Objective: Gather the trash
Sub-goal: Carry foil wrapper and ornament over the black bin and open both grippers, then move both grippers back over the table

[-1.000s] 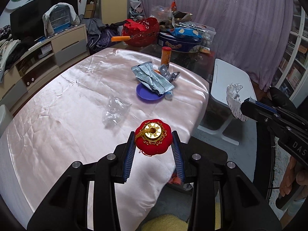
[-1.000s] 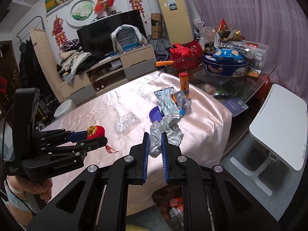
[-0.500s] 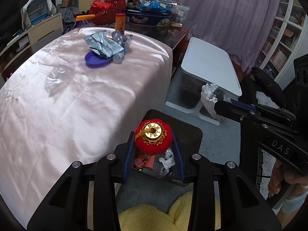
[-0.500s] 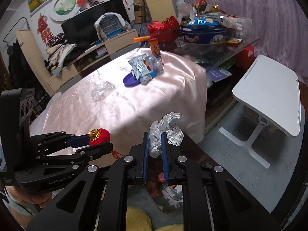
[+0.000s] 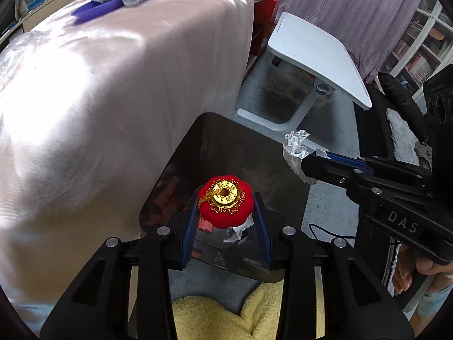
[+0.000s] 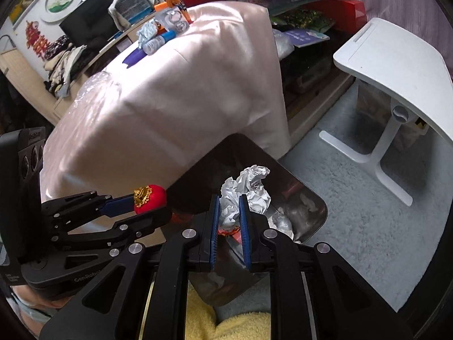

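My left gripper [image 5: 225, 198] is shut on a red pumpkin-shaped ornament [image 5: 225, 205] with a gold coin on top, just above the open dark trash bin [image 5: 226, 141]. The bin stands on the floor beside the table and holds red and silvery scraps. My right gripper [image 6: 228, 201] has a crumpled silver-white wrapper [image 6: 249, 187] between its blue pads, also over the bin [image 6: 320, 206]. Its jaws are opening, and the pads still touch the wrapper. Each view shows the other gripper: the right gripper [image 5: 305, 164] with its wrapper [image 5: 294, 147], the left gripper [image 6: 150, 201] with the ornament [image 6: 151, 195].
A table under a pink satin cloth [image 5: 85, 85] rises left of the bin, with a purple plate [image 5: 96, 8], wrappers and a small bottle at its far end. A white side table [image 5: 317, 56] stands on grey carpet to the right. Yellow fluffy fabric [image 5: 254, 311] lies below me.
Both grippers have dropped from above the tabletop to just over the bin beside the table, tilting downward. Each still carries its load. The right jaws stand slightly wider.
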Demonstrator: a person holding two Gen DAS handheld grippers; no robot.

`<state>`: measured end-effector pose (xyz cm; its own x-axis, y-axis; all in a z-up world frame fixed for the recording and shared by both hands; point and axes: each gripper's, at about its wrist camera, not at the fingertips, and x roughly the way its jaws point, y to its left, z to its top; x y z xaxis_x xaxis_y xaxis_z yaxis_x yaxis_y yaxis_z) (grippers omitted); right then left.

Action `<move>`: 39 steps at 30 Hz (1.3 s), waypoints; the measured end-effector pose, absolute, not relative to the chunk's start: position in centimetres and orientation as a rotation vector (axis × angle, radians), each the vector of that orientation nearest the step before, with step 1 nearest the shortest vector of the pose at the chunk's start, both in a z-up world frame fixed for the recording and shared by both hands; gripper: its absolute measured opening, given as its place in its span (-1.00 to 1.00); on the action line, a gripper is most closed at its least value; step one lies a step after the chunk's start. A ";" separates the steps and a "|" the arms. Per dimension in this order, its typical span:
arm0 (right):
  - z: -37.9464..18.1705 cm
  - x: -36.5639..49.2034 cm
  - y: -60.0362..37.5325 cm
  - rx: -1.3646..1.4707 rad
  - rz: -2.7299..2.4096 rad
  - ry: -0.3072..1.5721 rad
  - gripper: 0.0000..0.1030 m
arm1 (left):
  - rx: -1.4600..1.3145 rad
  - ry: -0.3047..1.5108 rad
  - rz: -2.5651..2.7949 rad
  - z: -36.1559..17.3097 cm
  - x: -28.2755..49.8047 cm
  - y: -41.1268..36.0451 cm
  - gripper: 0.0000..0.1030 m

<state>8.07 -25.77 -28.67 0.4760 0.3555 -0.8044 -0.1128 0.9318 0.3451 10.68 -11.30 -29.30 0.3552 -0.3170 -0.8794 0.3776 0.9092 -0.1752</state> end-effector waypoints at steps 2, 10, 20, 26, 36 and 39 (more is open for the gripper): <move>-29.4 8.5 -25.8 0.269 0.287 1.054 -0.67 | 0.073 1.142 -0.445 -30.1 11.1 -11.6 -0.31; -30.0 9.4 -26.1 0.297 0.278 1.078 -0.26 | 0.092 1.166 -0.451 -30.8 11.7 -11.6 -0.01; -25.5 8.9 -27.2 0.344 0.212 0.951 0.49 | 0.086 1.052 -0.441 -25.2 9.3 -9.2 0.52; -21.5 8.2 -25.3 0.322 0.219 0.855 0.66 | 0.061 0.959 -0.397 -20.6 7.9 -5.5 0.65; -18.5 11.7 -19.4 0.251 0.295 0.795 0.66 | 0.050 0.905 -0.265 -17.2 10.6 1.9 0.68; -18.3 13.6 -17.2 0.231 0.317 0.794 0.66 | 0.023 0.909 -0.237 -17.0 12.8 4.3 0.68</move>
